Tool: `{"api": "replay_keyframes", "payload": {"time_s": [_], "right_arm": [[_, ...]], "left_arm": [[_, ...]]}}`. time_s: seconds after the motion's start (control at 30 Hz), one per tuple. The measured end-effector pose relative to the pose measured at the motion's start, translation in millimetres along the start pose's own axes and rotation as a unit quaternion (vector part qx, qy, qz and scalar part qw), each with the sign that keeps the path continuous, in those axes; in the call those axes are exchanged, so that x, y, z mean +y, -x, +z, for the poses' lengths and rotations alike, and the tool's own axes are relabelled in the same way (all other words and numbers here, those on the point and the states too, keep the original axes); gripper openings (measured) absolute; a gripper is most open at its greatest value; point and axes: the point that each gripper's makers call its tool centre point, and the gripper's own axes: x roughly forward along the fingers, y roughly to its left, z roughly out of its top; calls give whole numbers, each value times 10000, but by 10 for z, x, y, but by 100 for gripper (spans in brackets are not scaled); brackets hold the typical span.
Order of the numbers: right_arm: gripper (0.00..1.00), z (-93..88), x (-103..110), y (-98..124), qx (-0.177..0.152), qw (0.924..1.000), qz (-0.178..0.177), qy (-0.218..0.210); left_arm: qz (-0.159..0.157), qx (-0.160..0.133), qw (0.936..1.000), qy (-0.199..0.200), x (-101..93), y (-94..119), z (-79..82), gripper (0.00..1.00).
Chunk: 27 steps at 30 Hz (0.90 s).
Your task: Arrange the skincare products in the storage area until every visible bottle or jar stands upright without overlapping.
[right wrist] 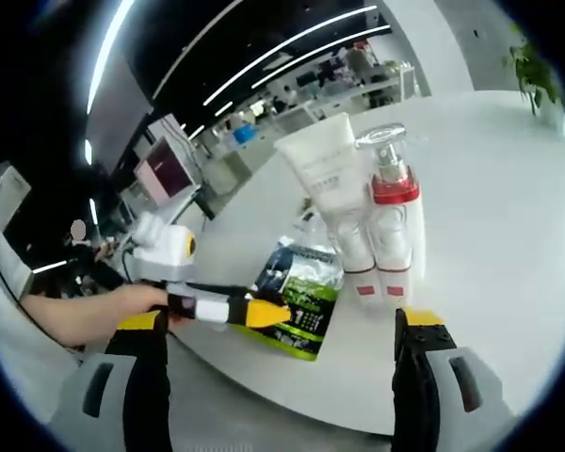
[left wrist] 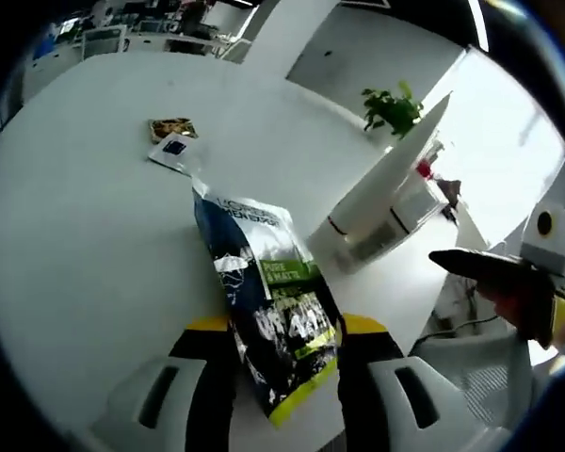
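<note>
You have a white round table (left wrist: 85, 188) under both grippers. On it, in the right gripper view, a tube (right wrist: 331, 188) and a pump bottle (right wrist: 394, 221) stand upright side by side, touching or nearly so, the tube cap-down.

Next largest is the pouch (left wrist: 268, 301), dark with green print. It lies flat near the table edge, and its long axis runs straight away from your left gripper (left wrist: 284, 363), whose jaws sit on either side of its near end, apparently closed on it. In the right gripper view you see that gripper (right wrist: 234, 312) coming from the left onto the pouch (right wrist: 299, 297), just beside the tube.

Your right gripper (right wrist: 287, 363) is wide open, holding nothing, facing the bottles.

Two small sachets (left wrist: 174, 139) lie farther off.

The left is nearer the pouch; I judge that standing it up falls to that hand.
</note>
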Motion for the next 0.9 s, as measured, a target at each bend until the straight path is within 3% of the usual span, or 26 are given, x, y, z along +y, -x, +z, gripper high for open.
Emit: {"api": "replay_keyframes", "payload": {"time_s": [0.3, 0.47, 0.67, 0.77, 0.83, 0.87, 0.9], "right_arm": [[100, 1, 4, -2, -8, 10000, 8, -26], [100, 2, 8, 0, -15, 10000, 11, -37], [100, 2, 5, 1, -19, 10000, 5, -47], [99, -2, 4, 2, -11, 10000, 0, -52], [98, -2, 3, 3, -16, 10000, 1, -56], [98, -2, 1, 3, -11, 10000, 1, -58], [98, -2, 1, 4, -10, 10000, 2, -57]], "left_arm": [[375, 315, 9965, -675, 55, 26, -54, 41], [562, 430, 9942, -816, 130, 40, -74, 44], [822, 439, 9867, -1330, 197, 88, -18, 43], [813, 216, 9763, -1996, 211, 95, 119, 45], [659, 34, 9623, -2638, 117, 83, 204, 45], [639, -107, 9521, -2990, 82, 67, 261, 46], [552, -130, 9474, -3149, 49, 55, 265, 46]]}}
